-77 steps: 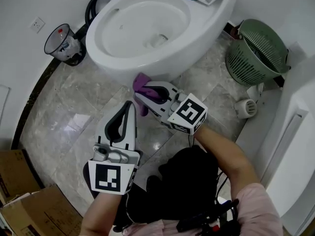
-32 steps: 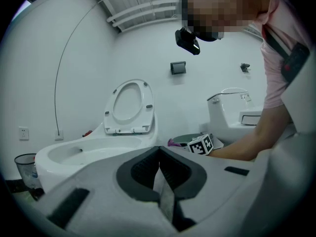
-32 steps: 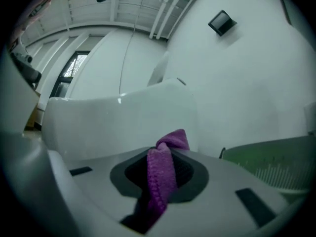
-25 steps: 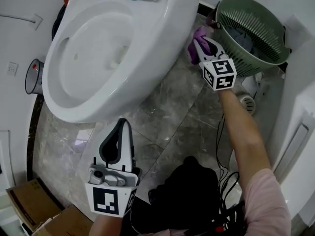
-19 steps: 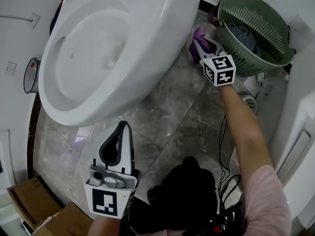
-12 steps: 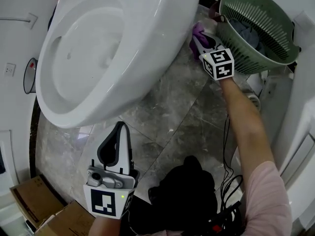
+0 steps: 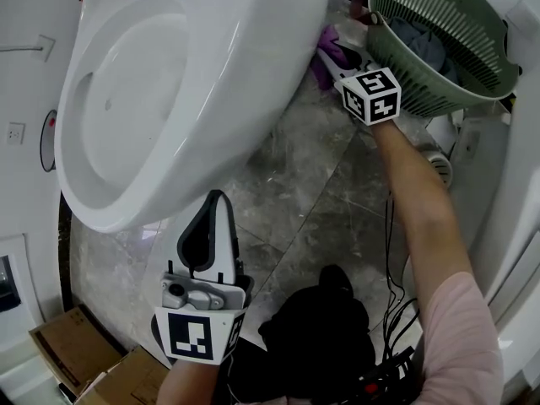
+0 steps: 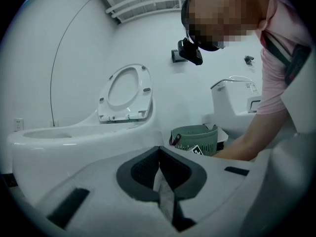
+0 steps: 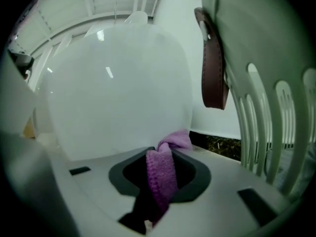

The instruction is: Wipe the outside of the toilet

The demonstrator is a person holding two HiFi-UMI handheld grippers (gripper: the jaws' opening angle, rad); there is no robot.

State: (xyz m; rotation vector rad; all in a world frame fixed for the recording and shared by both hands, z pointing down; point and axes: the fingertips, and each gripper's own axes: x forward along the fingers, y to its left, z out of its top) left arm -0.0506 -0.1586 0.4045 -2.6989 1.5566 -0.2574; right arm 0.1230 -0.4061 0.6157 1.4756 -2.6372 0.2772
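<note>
Over the marble floor (image 7: 321, 184), the toilet (image 7: 169, 74) wall lies just left of the right tongs (image 7: 333, 57) clenching a purple cloth (image 7: 326, 42); the left tongs (image 7: 217, 199) are closed, empty.

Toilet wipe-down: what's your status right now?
Right gripper shut on purple cloth, at toilet side. Left gripper shut, empty. Green basket close alongside.

You're in a bathroom. A white toilet (image 7: 253, 66) fills the head view from 9 to 12 o'clock on a grey marble-tile floor (image 7: 312, 192). A green slatted laundry basket (image 7: 460, 15) sits at 1 o'clock, and a wall socket (image 7: 14, 133) at 9 o'clock.
</note>
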